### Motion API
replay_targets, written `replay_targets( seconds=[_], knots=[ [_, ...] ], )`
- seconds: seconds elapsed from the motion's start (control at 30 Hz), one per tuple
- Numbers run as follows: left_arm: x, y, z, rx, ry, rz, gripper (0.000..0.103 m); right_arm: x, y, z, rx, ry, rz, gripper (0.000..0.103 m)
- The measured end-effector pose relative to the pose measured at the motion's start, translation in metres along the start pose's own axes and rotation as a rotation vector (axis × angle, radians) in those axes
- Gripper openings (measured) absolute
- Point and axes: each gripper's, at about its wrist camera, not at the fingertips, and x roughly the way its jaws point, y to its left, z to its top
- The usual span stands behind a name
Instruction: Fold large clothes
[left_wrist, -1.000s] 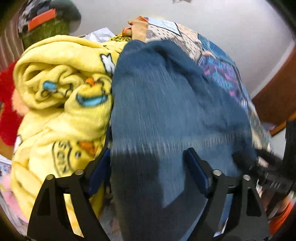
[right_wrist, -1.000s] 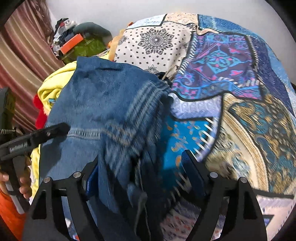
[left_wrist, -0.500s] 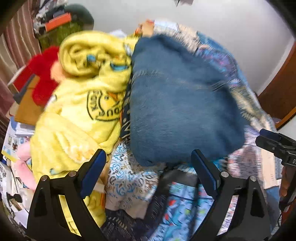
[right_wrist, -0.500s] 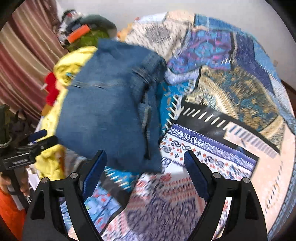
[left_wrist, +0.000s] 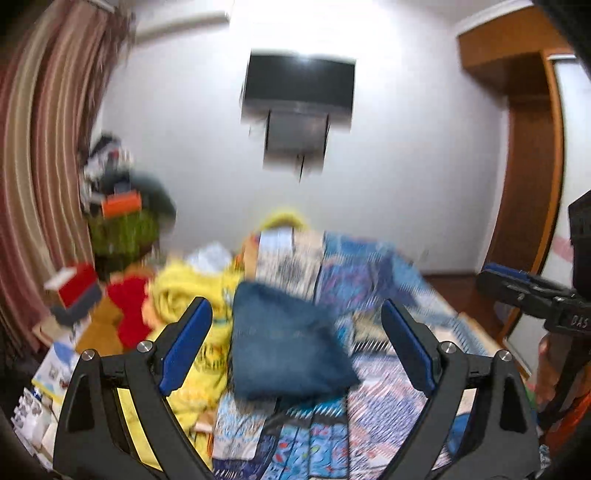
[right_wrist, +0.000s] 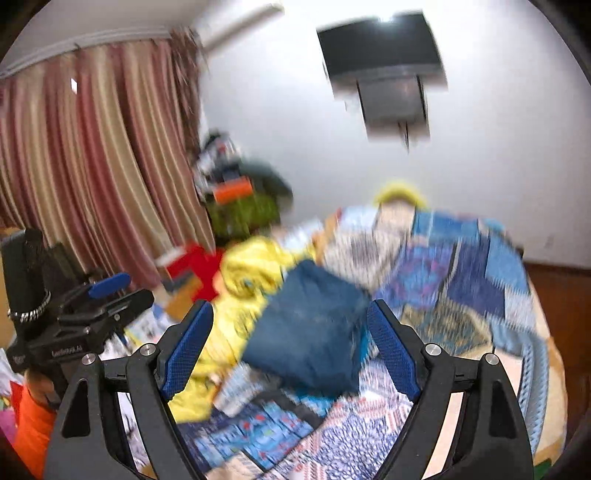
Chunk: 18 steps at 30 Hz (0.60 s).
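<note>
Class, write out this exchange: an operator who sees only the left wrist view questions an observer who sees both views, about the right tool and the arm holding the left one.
Operator: Only one tip of the right tool shows at my frame's edge. Is it gripping anything?
Observer: No. It stands open with both blue pads bare. The jeans lie beyond it on the bedspread.
Operator: What is behind the left tool, out of my view?
Observer: The right wrist view shows an orange sleeve below it.
</note>
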Motion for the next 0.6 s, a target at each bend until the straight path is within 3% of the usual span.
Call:
replay_targets(
  seconds=[0.13,0.23,0.43,0.47,0.53,0.6],
  knots=[
    [-0.05,-0.019,0.001,0.003,-0.14,0.004,0.094,-0.044,0.022,0.0,-0.004,-0.121,0.035,0.083],
    [-0.071,-0.032,-0.008,0.012,-0.188,0.021,0.094,-0.063,0.034,-0.008,-0.01,-0.184,0.032,0.083],
    [-0.086,-0.045,-0.023,0.028,-0.231,0.074,0.095,-0.073,0.048,-0.028,-0.053,-0.233,-0.069,0.084],
    [-0.087,-0.047,-0.025,0.032,-0.23,0.08,0.097,-0.072,0.049,-0.03,-0.057,-0.233,-0.084,0.086],
    [-0.087,-0.05,-0.03,0.032,-0.229,0.093,0.099,-0.071,0.048,-0.033,-0.051,-0.226,-0.103,0.1],
    [-0.088,-0.054,-0.034,0.029,-0.222,0.089,0.101,-0.075,0.046,-0.034,-0.041,-0.235,-0.123,0.101]
  ],
)
